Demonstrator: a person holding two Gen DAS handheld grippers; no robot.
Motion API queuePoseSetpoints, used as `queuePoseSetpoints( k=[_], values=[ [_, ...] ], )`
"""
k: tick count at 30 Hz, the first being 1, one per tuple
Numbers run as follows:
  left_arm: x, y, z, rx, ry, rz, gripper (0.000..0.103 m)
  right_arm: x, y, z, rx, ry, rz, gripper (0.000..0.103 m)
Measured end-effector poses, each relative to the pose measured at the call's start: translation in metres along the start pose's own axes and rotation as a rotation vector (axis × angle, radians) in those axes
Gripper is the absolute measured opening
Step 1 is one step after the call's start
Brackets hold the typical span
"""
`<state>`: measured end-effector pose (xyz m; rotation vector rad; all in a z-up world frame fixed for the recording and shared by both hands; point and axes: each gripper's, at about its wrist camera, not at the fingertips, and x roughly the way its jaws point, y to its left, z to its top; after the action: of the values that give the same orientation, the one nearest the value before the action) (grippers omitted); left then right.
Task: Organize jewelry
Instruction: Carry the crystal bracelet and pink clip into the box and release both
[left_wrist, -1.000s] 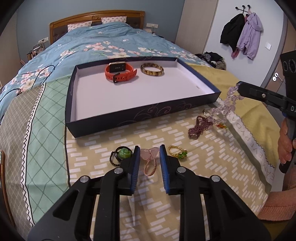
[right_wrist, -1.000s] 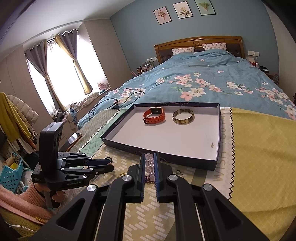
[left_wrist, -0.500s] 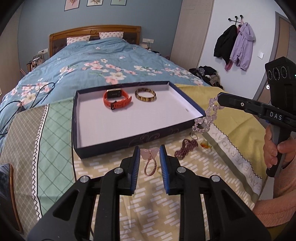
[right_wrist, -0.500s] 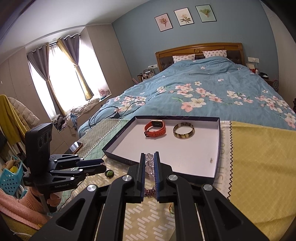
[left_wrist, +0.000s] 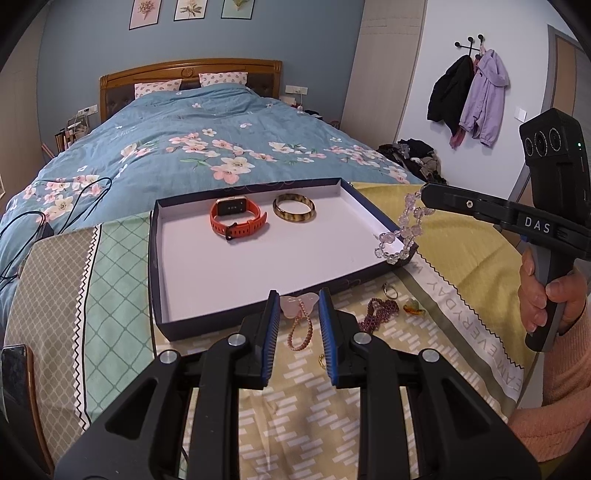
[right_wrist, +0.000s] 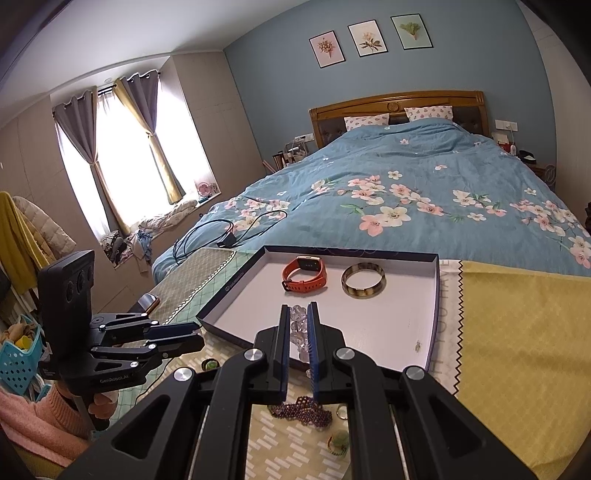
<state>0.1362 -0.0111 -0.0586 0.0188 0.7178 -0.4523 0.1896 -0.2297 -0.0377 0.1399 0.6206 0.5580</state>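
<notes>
Both jaws are busy: our right gripper (right_wrist: 297, 345) is clamped on the clear bead bracelet (left_wrist: 402, 232), and our left gripper (left_wrist: 297, 334) is pinched on the pink beaded piece with the butterfly charm (left_wrist: 297, 303) (charm sits between the blue pads (left_wrist: 271, 339), loop dangles below).

Clear bracelet hangs from the right jaws over the near right corner of the dark tray (left_wrist: 162, 273), above the rim. Long axis runs top to bottom, sagging into a loose loop, lowest beads close to the tray edge; we cannot tell if they touch it.

Handling: we judge both strands light and floppy, no stiffness, so they will swing and drape wherever they land. Beads look smooth and slippery (glassy, probably chip-prone), best held across one or two beads near the top, as now. Pink one: hold at the charm, cord hangs straight down.

Already in the tray at the far side: orange watch (left_wrist: 236, 218) and tortoiseshell bangle (left_wrist: 294, 208), side by side, apart. On the bed cover, outside the tray: purple bead strand (left_wrist: 378, 312), a ring (left_wrist: 389, 291), small amber piece (left_wrist: 413, 307).
</notes>
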Motion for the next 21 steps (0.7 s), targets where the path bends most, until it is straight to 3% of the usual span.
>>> queuePoseSetpoints(
  k=[21],
  values=[
    [0.018, 0.007, 0.027, 0.01, -0.017, 0.019, 0.022, 0.034, -0.008, 0.022, 0.001, 0.014, -0.029, 0.007]
  ],
)
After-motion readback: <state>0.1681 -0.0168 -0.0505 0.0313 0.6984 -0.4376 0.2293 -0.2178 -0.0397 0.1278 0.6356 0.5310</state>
